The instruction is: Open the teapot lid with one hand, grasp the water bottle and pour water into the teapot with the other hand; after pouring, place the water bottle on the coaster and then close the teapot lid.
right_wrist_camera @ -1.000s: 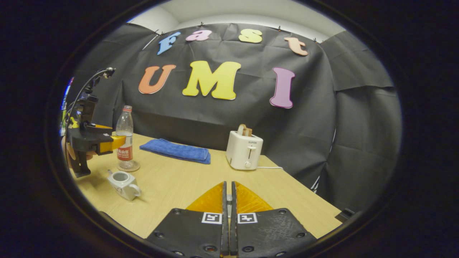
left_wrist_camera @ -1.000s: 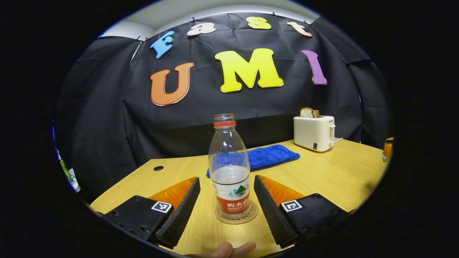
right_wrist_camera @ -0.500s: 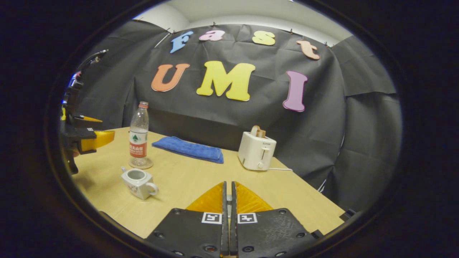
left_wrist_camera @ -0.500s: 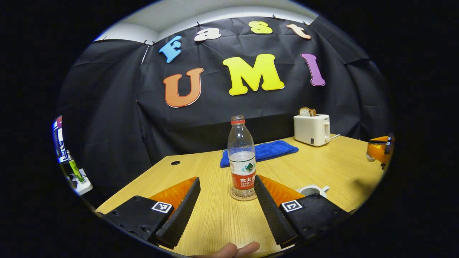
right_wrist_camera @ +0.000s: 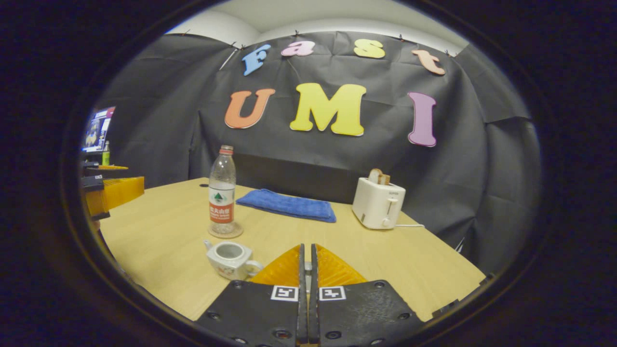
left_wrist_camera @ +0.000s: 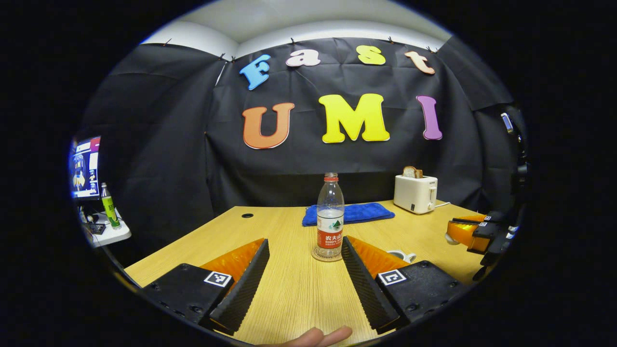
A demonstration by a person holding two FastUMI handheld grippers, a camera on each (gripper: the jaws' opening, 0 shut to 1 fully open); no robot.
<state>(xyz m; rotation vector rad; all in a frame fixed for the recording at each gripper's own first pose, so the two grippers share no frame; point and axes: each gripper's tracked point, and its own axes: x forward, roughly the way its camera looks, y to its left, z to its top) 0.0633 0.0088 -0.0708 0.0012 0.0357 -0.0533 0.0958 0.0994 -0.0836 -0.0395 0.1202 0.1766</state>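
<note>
A: How many things stand on the wooden table (right_wrist_camera: 159, 236)?

B: One water bottle (left_wrist_camera: 330, 219), one coaster (left_wrist_camera: 327, 255), one teapot (right_wrist_camera: 230, 259), one blue towel (right_wrist_camera: 288, 205) and one toaster (right_wrist_camera: 378, 203) with a slice of bread (right_wrist_camera: 377, 176) poking out. Two grippers as well.

A: Shapes and materials?

B: The bottle is clear ribbed plastic, uncapped, with a red neck ring, a red and white label and water partway up. It stands upright on the round, flat coaster near the table's middle. The teapot is small, white, boxy ceramic with a loop handle; its top is open, with the lid off. It sits just in front of the bottle in the right gripper view. The towel is soft, folded flat. The toaster is a cream box with rounded corners.

A: And the grippers?

B: The left gripper (left_wrist_camera: 303, 270) is spread wide, fingers ridged, empty; the bottle shows in the gap, apart from both fingers. A fingertip (left_wrist_camera: 318, 336) shows below. The right gripper (right_wrist_camera: 307, 274) is closed to a thin slit; something small and pale shows in the slit, though what it is cannot be told.
</note>
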